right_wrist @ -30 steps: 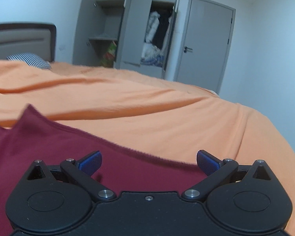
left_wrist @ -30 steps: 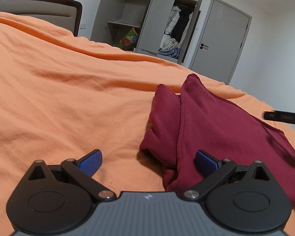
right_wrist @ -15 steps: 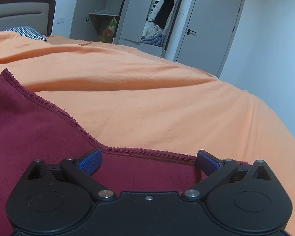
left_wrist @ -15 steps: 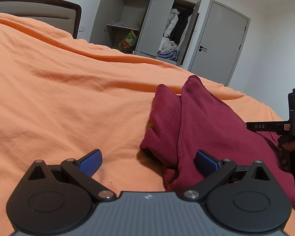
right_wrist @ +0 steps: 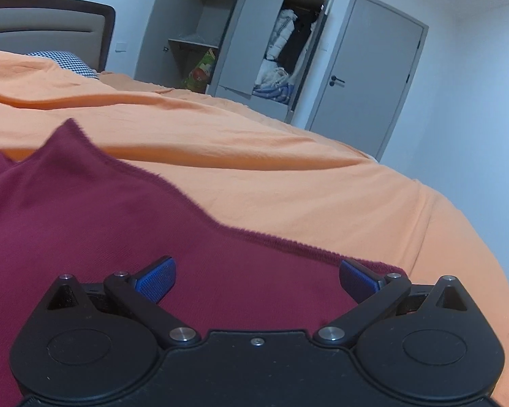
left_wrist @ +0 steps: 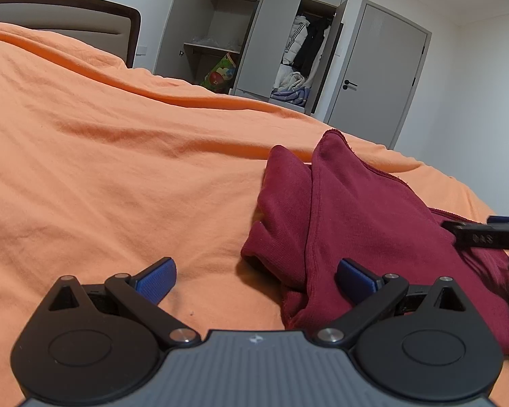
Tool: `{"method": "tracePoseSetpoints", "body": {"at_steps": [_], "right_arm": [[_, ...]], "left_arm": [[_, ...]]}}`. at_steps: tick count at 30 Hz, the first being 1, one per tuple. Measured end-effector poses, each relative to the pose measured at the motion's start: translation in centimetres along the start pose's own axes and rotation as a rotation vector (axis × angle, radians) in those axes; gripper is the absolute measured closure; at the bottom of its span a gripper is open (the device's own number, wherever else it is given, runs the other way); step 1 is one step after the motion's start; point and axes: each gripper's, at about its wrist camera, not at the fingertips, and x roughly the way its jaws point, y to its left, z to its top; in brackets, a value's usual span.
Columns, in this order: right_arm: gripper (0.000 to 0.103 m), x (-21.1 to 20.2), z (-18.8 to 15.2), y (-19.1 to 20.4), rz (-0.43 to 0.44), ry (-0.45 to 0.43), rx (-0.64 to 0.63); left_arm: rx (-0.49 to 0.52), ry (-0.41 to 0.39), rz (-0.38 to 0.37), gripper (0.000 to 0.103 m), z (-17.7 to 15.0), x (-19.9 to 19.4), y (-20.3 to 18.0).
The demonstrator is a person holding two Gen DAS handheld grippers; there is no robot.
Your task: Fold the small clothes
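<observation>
Maroon garment [left_wrist: 373, 224] lay bunched on the orange bed [left_wrist: 118, 169]. My left gripper [left_wrist: 256, 276] and right gripper [right_wrist: 256, 276] hovered, fingers apart, empty. Best: pinch both near corners evenly, low.

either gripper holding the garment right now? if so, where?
Nothing held. Left gripper is open, jaws astride the maroon garment's near edge. Right gripper is open over the cloth.
</observation>
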Motion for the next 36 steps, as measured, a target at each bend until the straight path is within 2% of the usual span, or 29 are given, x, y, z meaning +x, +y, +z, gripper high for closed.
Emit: {"method": "tracePoseSetpoints", "body": {"at_steps": [10, 16, 22, 31, 36], "right_arm": [[0.001, -7.4, -3.8, 0.8, 0.001, -0.035, 0.057], [0.001, -10.4, -5.6, 2.1, -0.041, -0.041, 0.041], [0.001, -9.8, -7.5, 2.3, -0.048, -0.032, 0.085], [0.001, -9.5, -8.2, 1.5, -0.001, -0.037, 0.162], [0.001, -9.6, -8.3, 1.8, -0.011, -0.05, 0.154]], "left_arm": [[0.0, 0.0, 0.0, 0.0, 0.0, 0.0, 0.0], [0.0, -0.001, 0.0, 0.0, 0.0, 0.0, 0.0], [0.004, -0.003, 0.002, 0.0, 0.0, 0.0, 0.0], [0.005, -0.004, 0.002, 0.0, 0.0, 0.0, 0.0], [0.008, -0.006, 0.004, 0.0, 0.0, 0.1, 0.0]]}}
